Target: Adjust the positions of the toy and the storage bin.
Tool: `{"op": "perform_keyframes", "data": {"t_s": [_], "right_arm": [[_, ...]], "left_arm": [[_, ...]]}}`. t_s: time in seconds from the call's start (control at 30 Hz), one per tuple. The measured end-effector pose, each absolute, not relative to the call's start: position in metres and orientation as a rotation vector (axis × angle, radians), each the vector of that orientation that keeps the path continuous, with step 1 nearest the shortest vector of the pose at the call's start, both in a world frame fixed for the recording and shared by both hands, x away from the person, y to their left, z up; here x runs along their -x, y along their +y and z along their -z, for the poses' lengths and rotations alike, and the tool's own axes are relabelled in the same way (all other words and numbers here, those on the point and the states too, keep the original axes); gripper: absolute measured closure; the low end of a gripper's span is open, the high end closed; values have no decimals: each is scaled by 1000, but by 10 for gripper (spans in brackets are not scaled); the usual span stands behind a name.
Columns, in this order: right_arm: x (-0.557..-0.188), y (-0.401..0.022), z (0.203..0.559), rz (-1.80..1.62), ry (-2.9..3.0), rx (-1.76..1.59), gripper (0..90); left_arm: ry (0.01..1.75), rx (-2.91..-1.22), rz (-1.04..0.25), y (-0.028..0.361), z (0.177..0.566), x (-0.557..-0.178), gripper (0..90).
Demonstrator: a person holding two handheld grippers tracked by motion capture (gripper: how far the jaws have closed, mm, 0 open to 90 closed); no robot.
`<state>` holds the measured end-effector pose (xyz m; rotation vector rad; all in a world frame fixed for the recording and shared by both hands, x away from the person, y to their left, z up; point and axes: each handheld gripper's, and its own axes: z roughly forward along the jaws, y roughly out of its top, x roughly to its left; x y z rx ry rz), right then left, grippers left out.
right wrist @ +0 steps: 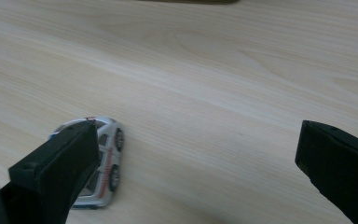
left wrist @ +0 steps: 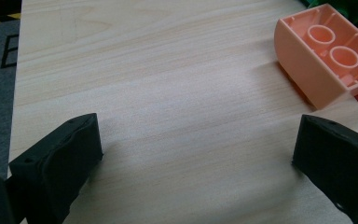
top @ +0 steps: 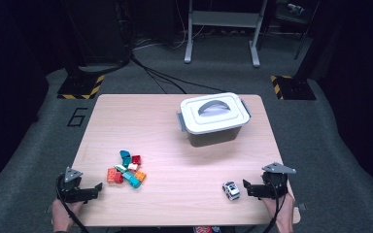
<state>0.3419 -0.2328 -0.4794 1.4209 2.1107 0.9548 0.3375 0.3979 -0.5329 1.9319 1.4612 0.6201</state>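
Note:
A small pile of coloured toy bricks (top: 126,170) lies on the wooden table (top: 175,141) toward its front left. My left gripper (top: 97,188) rests at the front left corner, open and empty, a short way left of the pile. Its own view has a pale orange brick (left wrist: 324,58) lying hollow side up at the upper right, beyond the jaws. A small white toy car (top: 231,190) sits near the front right. My right gripper (top: 245,187) is open just right of it. In the right gripper view the car (right wrist: 107,158) lies partly behind the left jaw.
A grey plastic box with a white handled lid (top: 214,114) stands shut at the back right of the table. Grey floor surrounds the table, with cables and a metal stand (top: 223,29) behind it.

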Motion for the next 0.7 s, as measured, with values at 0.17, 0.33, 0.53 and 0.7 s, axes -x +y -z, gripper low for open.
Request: {"op": "perform_keyframes", "data": {"t_s": [0.17, 0.33, 0.53, 0.7], "right_arm": [[-333, -212, 480, -963, 2158, -1390, 0], [-327, -191, 487, -955, 2206, -1363, 0], [-327, -173, 504, -906, 2255, -1368, 0], [-327, -167, 509, -885, 2259, -1354, 59]], "left_arm": [[1462, -1932, -621, 398, 533, -338, 7], [1462, -1932, -620, 398, 533, -338, 7], [1462, -1932, -620, 398, 533, -338, 7], [1462, -1931, -621, 398, 533, -338, 7]]}}
